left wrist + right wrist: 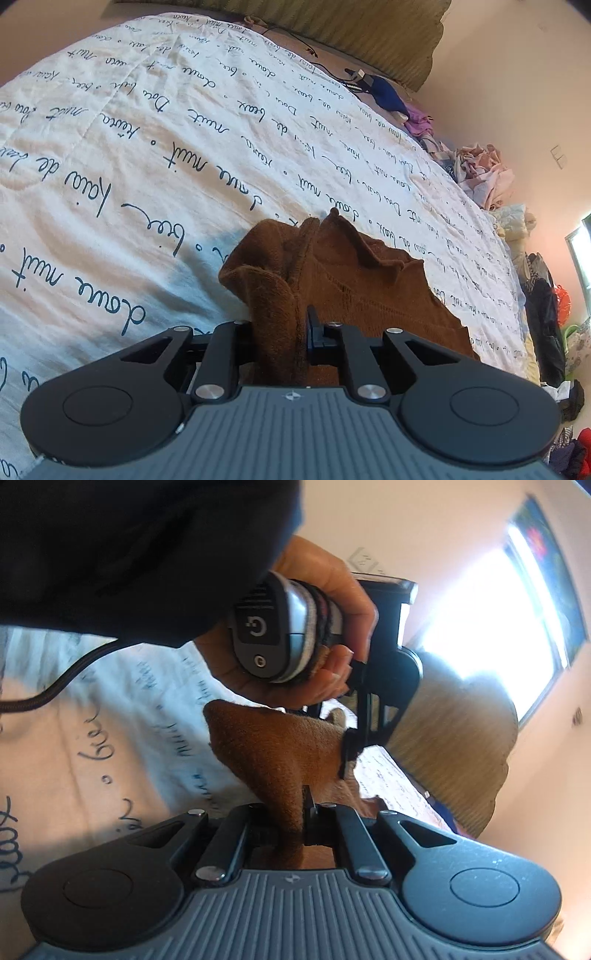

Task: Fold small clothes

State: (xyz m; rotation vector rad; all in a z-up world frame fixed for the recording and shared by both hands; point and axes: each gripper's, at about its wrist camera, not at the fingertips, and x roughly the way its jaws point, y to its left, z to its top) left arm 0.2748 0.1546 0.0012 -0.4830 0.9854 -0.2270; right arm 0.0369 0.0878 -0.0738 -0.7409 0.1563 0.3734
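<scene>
A small brown fleecy garment (351, 273) lies bunched on a white bedspread with dark handwriting print (147, 147). My left gripper (280, 332) is shut on a thick fold at its near edge, which rises a little off the bed. In the right wrist view the same garment (273, 746) stretches between both tools. My right gripper (291, 812) is shut on another pinch of it. A person's hand (332, 590) holds the left tool just beyond, with a black sleeve (129, 546) above it.
An olive pillow (369, 33) lies at the head of the bed. A heap of mixed clothes (484, 173) runs along the bed's right edge, with a blue item (384, 94) further up. A black cable (55, 686) trails over the bedspread. A bright window (480, 613) is behind.
</scene>
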